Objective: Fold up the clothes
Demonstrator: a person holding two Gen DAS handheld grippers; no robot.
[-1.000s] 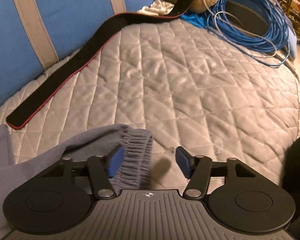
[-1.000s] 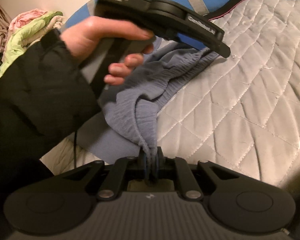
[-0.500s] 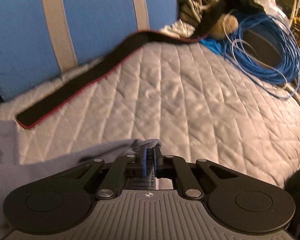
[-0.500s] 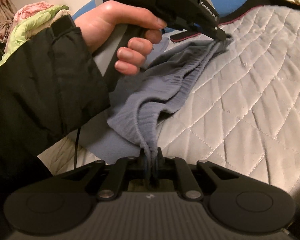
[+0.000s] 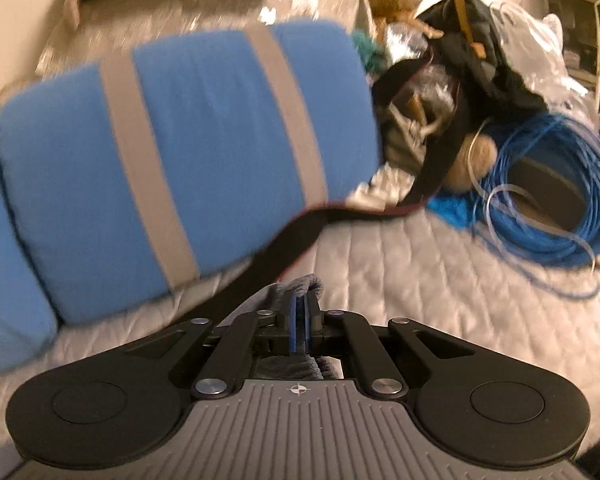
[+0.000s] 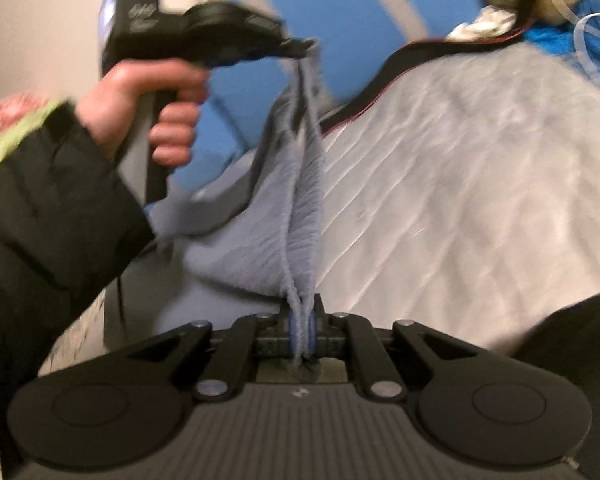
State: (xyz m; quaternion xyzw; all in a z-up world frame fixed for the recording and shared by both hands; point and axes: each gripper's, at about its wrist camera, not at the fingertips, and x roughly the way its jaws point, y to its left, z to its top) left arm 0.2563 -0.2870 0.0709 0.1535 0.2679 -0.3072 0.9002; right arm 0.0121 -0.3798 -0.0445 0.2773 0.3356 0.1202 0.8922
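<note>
A second ago the left tongs [image 5: 299,329] stood wide beside the ribbed waistband; now they are clamped on it, and the right tongs [image 6: 300,330] keep their grip. The grey-blue garment [image 6: 300,208] hangs stretched between them, lifted above the quilted bed [image 6: 460,184], seemingly ready for spreading.

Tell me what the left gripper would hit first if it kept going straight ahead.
Probably the black strap, then the blue cushion; depth is unclear. The left gripper is shut on the grey garment.

bed: grey quilt [image 5: 440,280] | on it: black strap [image 5: 284,244], blue cable coil [image 5: 560,184]
</note>
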